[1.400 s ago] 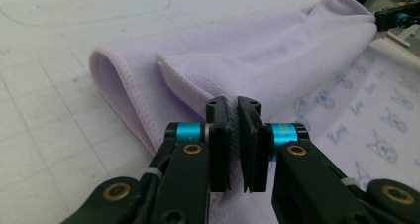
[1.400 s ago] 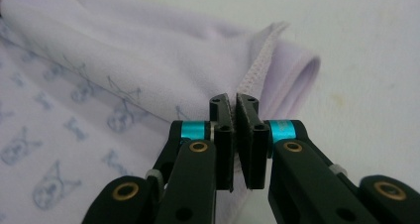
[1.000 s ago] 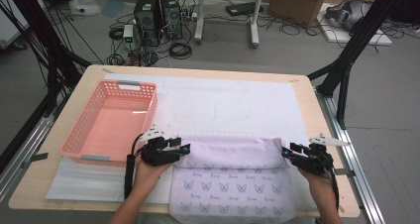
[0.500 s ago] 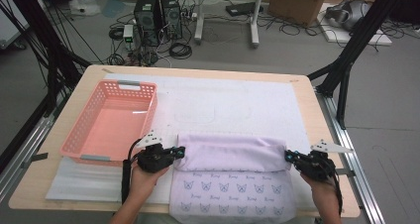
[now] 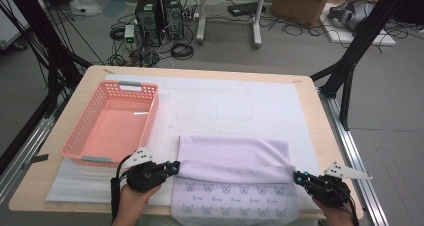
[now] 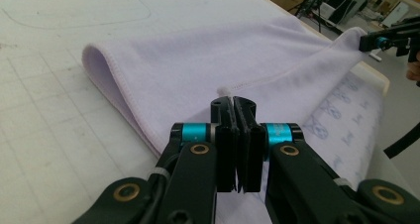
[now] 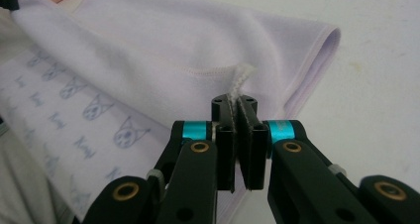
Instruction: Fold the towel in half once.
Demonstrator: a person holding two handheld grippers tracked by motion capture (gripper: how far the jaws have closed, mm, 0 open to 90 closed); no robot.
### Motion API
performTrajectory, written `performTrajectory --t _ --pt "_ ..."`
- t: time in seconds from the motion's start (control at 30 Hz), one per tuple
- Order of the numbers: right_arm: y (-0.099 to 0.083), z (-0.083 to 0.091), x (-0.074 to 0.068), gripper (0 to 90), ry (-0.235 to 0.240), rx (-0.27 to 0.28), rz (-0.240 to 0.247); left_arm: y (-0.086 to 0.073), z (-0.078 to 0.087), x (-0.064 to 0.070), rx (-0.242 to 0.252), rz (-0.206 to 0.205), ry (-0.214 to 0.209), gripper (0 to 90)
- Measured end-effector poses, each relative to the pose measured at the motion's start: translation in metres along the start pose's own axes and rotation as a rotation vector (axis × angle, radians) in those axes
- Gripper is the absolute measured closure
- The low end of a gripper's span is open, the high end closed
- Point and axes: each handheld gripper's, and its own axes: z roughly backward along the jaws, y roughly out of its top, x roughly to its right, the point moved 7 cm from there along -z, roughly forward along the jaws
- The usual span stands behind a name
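So there's this pale lilac fleece-like towel (image 5: 234,158) lying at the near edge of the table, right in front of the person. It's folded over on itself: the top layer is plain lilac, and the layer underneath sticks out toward the near side, showing a print of little blue cat-ish faces in rows. The fold runs along the far side, a soft rounded edge with a stitched hem you can make out in the left gripper view. The near bit of the printed layer hangs just over the table edge.

The left gripper (image 5: 173,167) is at the near-left corner of the folded-over layer, jaws clamped tight on the hem; a little nub of white fabric pokes up between them in its own view. The right gripper (image 5: 297,176) is doing the same at the near-right corner, jaws pinched closed on a fuzzy corner of the towel. The top layer's near edge stretches between the two, lifted a bit at each end.

The towel sits on a white gridded mat (image 5: 235,103) that covers most of the light wooden table (image 5: 322,136). To the left, just apart from the towel's far-left corner, there's a salmon-pink plastic lattice basket (image 5: 113,123). Beyond the far end of the table it's grey floor with cables and two black computer towers (image 5: 160,13).
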Motion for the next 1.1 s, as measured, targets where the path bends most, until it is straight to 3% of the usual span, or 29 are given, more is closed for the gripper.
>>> performTrajectory --t 0.2,0.37,0.43,0.5,0.53,0.57,0.6,0.63,0.77,0.83,0.97,1.1 --pt "-0.01 0.016 -0.011 87.0 0.027 -0.006 0.031 -0.009 0.015 0.012 -0.008 -0.006 -0.028 87.6" --pt "-0.023 0.028 -0.015 86.5 0.029 -0.034 0.029 -0.025 0.025 0.026 -0.059 -0.023 -0.074 87.8" --pt "-0.029 0.028 -0.014 77.2 0.036 -0.056 0.012 -0.03 0.027 0.03 -0.076 -0.027 -0.09 87.7" --pt "-0.031 0.029 -0.011 66.3 0.022 -0.061 -0.01 -0.03 0.027 0.03 -0.061 -0.033 -0.096 86.6" --pt "-0.029 0.029 -0.009 63.3 0.022 -0.047 -0.027 -0.026 0.026 0.027 -0.033 -0.028 -0.083 78.3" --pt "-0.025 0.03 -0.007 61.1 0.014 -0.027 -0.033 -0.022 0.023 0.022 -0.01 -0.003 -0.065 58.6" --pt "-0.02 0.031 -0.005 59.5 0.002 -0.011 -0.034 -0.018 0.019 0.016 -0.001 0.014 -0.056 48.7" --pt "-0.015 0.029 -0.002 58.2 -0.017 0.004 -0.021 -0.015 0.016 0.011 0.003 0.009 -0.048 48.2" --pt "0.002 0.01 0.007 63.3 -0.067 0.0 0.021 -0.001 -0.006 -0.007 -0.005 -0.011 0.002 44.1" --pt "0.012 -0.007 0.011 66.9 -0.064 -0.004 0.044 0.008 -0.017 -0.015 0.005 -0.016 0.015 45.6" --pt "0.032 -0.046 0.018 67.0 -0.057 -0.008 0.052 0.02 -0.041 -0.031 -0.018 -0.027 0.058 48.8" --pt "0.041 -0.078 0.023 70.7 -0.056 -0.052 0.058 0.027 -0.056 -0.043 -0.025 -0.001 0.076 50.2"
